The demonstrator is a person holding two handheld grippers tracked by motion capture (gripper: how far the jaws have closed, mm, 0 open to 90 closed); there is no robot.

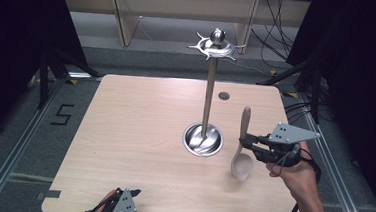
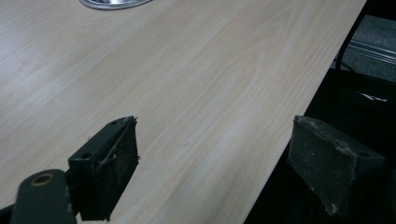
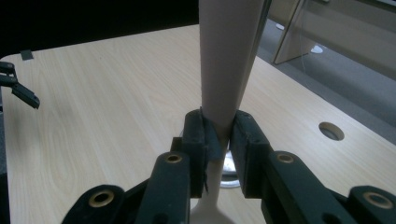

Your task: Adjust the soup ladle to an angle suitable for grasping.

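Note:
A pale wooden spoon (image 1: pixel 242 150) hangs above the table, bowl down and handle up, just right of the stand's base. My right gripper (image 1: pixel 246 141) is shut on its neck, and in the right gripper view the handle (image 3: pixel 229 60) rises between the pads (image 3: pixel 198 140). A metal stand (image 1: pixel 208 92) with a round steel base (image 1: pixel 202 139) and a hooked top (image 1: pixel 213 46) rises from the table's middle. My left gripper (image 1: pixel 136 202) rests at the table's near edge; in the left gripper view its jaws stand wide apart over the bare edge (image 2: pixel 212 163), with nothing between them.
The light wooden table (image 1: pixel 139 132) has a small round hole (image 1: pixel 224 95) at the back right. Dark curtains flank both sides. Cables and wooden legs lie on the floor beyond the far edge. The steel base's rim (image 2: pixel 114 3) peeks in at the top of the left gripper view.

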